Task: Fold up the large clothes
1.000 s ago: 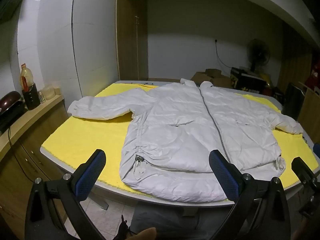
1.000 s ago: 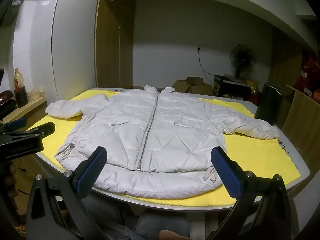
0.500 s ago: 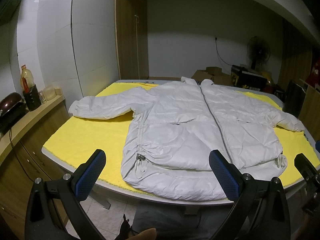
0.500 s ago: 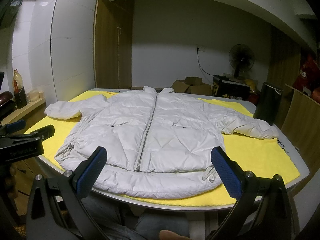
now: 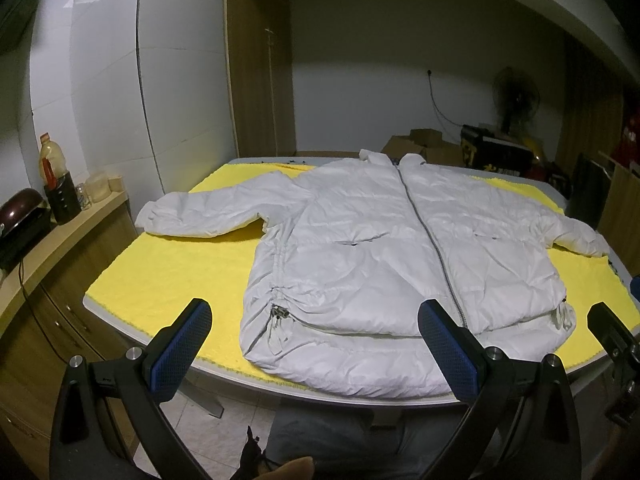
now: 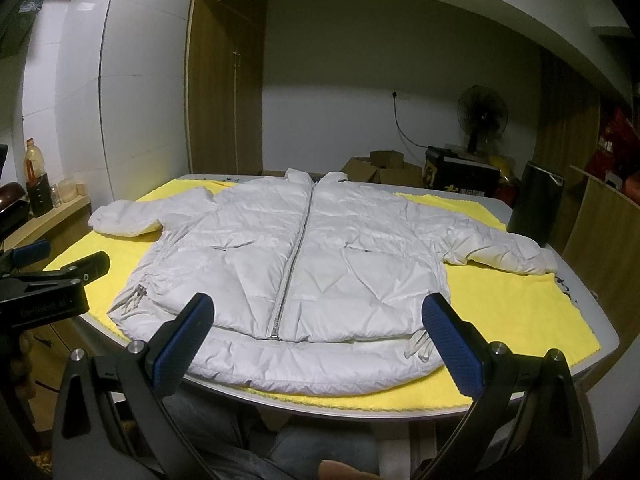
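Fan [image 6: 482,114], boxes [image 6: 380,168], oil bottle [image 5: 52,164]

Dim room, wooden wardrobe [image 6: 224,92], fan [image 6: 482,114]

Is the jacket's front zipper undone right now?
No, the zipper runs closed from hem to collar on the white jacket, which lies flat.

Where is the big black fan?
The fan stands at the back right of the room in the right wrist view, against the far wall, behind the black box and beyond the white jacket.
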The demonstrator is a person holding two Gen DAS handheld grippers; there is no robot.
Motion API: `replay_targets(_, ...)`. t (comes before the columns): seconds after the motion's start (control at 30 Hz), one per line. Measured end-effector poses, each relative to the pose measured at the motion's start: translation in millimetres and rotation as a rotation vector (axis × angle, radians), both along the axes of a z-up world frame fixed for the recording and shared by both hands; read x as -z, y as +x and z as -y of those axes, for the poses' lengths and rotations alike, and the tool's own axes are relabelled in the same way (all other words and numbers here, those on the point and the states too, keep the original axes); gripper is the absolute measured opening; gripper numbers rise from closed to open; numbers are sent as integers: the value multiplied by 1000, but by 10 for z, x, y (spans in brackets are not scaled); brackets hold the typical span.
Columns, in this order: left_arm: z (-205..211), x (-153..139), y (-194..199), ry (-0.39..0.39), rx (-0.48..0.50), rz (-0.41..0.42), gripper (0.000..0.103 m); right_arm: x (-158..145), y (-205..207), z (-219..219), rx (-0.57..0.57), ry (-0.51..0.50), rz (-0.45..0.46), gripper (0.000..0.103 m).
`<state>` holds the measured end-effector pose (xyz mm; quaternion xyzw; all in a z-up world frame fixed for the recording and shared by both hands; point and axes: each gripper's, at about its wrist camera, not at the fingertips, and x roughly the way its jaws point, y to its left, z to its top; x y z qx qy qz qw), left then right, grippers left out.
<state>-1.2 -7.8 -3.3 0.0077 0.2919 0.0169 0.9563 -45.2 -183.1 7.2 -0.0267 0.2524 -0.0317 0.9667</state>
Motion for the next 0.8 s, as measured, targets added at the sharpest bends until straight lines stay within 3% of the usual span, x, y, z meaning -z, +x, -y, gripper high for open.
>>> replay_targets(0.8,48,42,39,5,12,-20,103,61,-9,9,-4,9,-16,103)
